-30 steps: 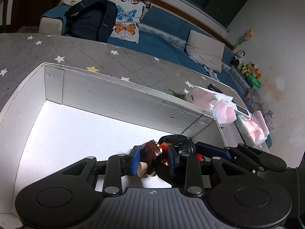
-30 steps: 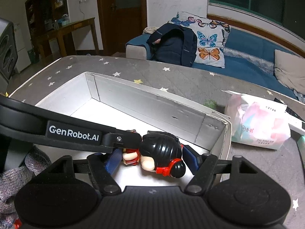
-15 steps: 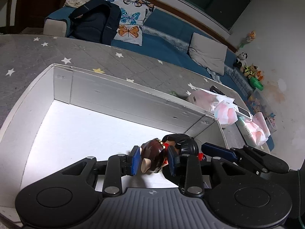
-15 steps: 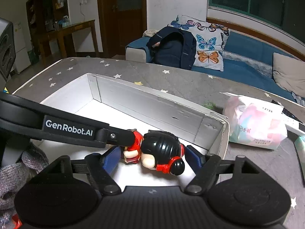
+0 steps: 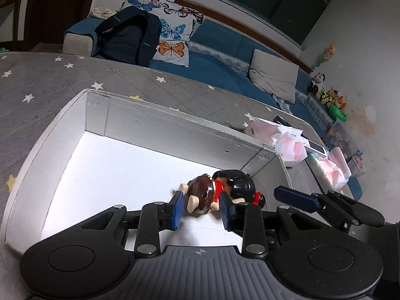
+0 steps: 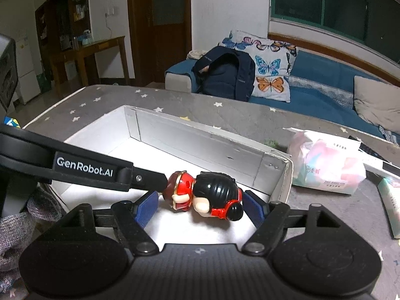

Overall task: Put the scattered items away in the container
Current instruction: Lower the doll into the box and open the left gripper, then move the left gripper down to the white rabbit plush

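A white cardboard box [image 5: 175, 135] [image 6: 200, 145] stands on the star-patterned table. Two toy figures lie side by side on its floor near the right end. The brown-haired figure [image 5: 202, 195] [image 6: 180, 192] lies between and just ahead of the blue pads of my left gripper [image 5: 200, 207], which is open with narrow gaps. The black-haired figure with red headphones [image 6: 215, 195] [image 5: 236, 186] lies between the pads of my right gripper [image 6: 200, 200], which is open with clear gaps on both sides. One left finger [image 6: 140, 178] reaches in from the left, its tip beside the brown-haired figure.
Pink tissue packs [image 6: 325, 165] [image 5: 290, 147] lie on the grey star cloth [image 5: 50, 80] right of the box. A grey knit cloth [image 6: 12, 230] sits at the left edge. Behind the table are a blue sofa, a dark backpack [image 6: 225, 75] and butterfly cushions.
Both grippers have drawn back and slightly up. The right jaws have widened away from the black-haired figure. The brown-haired figure now lies further ahead of the left pads.
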Motion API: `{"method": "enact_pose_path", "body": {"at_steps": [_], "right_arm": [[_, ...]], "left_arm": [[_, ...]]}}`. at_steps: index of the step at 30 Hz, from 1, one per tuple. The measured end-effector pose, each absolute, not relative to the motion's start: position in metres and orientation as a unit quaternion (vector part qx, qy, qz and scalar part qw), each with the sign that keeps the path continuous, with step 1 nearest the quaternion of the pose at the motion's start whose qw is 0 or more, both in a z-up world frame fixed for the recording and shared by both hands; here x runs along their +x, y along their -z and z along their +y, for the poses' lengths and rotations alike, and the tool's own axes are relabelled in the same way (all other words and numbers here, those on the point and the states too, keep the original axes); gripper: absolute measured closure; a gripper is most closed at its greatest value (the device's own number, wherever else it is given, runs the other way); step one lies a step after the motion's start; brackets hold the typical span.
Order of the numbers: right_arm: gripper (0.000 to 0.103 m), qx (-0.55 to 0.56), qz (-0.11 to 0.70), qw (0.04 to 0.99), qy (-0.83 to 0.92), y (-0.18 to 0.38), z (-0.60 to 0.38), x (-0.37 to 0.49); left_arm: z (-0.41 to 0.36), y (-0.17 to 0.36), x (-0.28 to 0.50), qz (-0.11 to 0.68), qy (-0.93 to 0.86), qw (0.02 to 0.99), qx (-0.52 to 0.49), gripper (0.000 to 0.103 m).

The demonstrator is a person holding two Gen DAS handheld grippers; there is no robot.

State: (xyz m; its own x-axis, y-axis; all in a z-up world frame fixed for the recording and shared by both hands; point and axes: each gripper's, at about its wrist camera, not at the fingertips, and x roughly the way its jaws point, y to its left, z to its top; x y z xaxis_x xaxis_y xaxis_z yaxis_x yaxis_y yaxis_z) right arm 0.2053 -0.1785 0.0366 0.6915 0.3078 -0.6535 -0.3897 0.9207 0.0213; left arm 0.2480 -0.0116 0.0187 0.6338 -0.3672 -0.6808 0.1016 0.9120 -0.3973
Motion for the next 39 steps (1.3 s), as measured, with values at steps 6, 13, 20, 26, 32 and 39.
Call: {"method": "enact_pose_path", "body": {"at_steps": [6, 13, 20, 26, 32, 39], "right_arm": [[0.027, -0.060, 0.317, 0.927, -0.192, -0.053, -0.181, 0.182], [0.026, -0.057, 0.289, 0.935, -0.197, -0.066, -0.187, 0.148], [0.026, -0.054, 0.274, 0.937, -0.211, -0.073, -0.193, 0.111], [0.026, -0.051, 0.273, 0.932, -0.233, -0.071, -0.191, 0.085], [0.026, -0.077, 0.298, 0.917, -0.253, -0.050, -0.173, 0.078], [0.027, -0.103, 0.328, 0.902, -0.260, -0.023, -0.155, 0.085]], "left_arm": [[-0.009, -0.027, 0.228, 0.397, 0.135, 0.892, -0.170, 0.069], [-0.003, -0.040, 0.198, 0.374, 0.137, 0.901, -0.170, 0.069], [0.003, -0.044, 0.164, 0.356, 0.130, 0.912, -0.158, 0.069], [0.013, -0.044, 0.137, 0.347, 0.127, 0.913, -0.173, 0.069], [0.020, -0.035, 0.123, 0.356, 0.121, 0.908, -0.186, 0.069], [0.021, -0.020, 0.118, 0.379, 0.121, 0.896, -0.199, 0.069]]}}
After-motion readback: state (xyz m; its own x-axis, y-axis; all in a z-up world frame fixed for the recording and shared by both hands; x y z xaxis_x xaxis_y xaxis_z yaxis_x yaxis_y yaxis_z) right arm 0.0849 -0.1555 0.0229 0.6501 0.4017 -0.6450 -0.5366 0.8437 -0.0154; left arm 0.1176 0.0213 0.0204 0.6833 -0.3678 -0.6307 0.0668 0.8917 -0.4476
